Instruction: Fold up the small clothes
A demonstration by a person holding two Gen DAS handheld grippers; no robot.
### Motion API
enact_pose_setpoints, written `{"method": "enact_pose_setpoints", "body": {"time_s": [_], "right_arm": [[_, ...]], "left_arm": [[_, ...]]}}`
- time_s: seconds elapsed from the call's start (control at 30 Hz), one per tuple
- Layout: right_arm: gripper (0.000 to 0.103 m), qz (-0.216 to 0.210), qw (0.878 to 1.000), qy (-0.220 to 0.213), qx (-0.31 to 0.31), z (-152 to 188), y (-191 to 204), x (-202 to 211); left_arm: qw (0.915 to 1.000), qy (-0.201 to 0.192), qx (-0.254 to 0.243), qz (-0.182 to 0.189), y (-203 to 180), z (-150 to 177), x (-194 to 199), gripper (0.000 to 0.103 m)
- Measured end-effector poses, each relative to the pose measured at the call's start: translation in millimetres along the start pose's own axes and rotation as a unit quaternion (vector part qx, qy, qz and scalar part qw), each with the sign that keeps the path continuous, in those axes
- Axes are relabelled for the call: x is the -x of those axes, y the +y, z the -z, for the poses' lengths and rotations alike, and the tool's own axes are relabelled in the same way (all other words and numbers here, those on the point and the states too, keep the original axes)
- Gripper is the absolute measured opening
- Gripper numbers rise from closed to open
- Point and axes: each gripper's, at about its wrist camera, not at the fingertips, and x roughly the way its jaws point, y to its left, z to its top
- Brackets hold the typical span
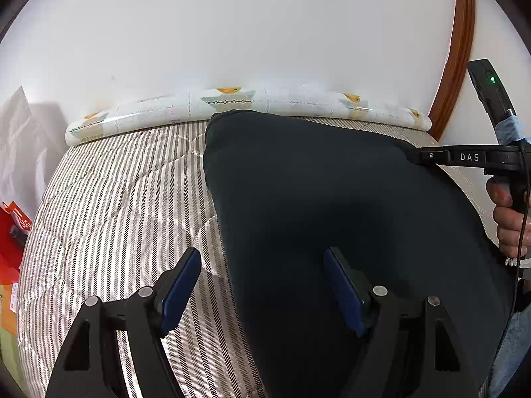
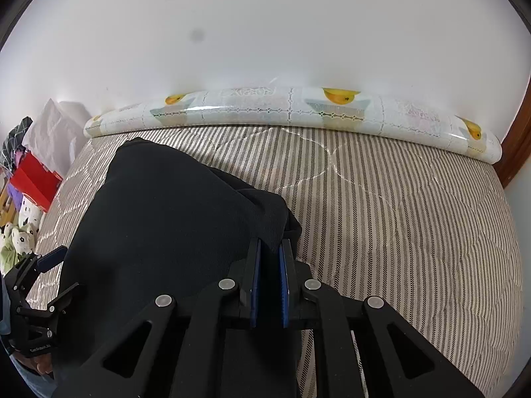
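A dark navy garment point(image 1: 332, 199) lies spread on the striped quilted surface point(image 1: 116, 199). My left gripper point(image 1: 263, 255) stands open over the garment's left edge: one blue pad hangs above the striped cloth, the other above the dark fabric. In the right wrist view the same garment point(image 2: 166, 225) fills the left half, and my right gripper point(image 2: 271, 247) is shut on a raised fold at its right edge. The right gripper point(image 1: 431, 157) also shows at the garment's far right side, held by a person's hand point(image 1: 507, 225). The left gripper point(image 2: 63, 272) appears at the garment's left edge.
A rolled mat with a lemon print point(image 2: 298, 106) lies along the far edge against a white wall. A brown wooden frame point(image 1: 454, 66) rises at the right. A red box point(image 2: 33, 179), crumpled white paper point(image 2: 53, 132) and loose clothes point(image 2: 20, 232) sit off the left side.
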Motion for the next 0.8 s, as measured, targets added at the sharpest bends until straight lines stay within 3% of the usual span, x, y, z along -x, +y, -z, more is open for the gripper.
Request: {"method": "enact_pose_setpoints", "body": {"time_s": [0.8], "right_arm": [[0.011, 0.002, 1.0, 0.001, 0.002, -0.4, -0.6, -0.2]], "left_arm": [[1.0, 0.0, -0.001, 0.001, 1.4, 0.6, -1.6, 0.075]]}}
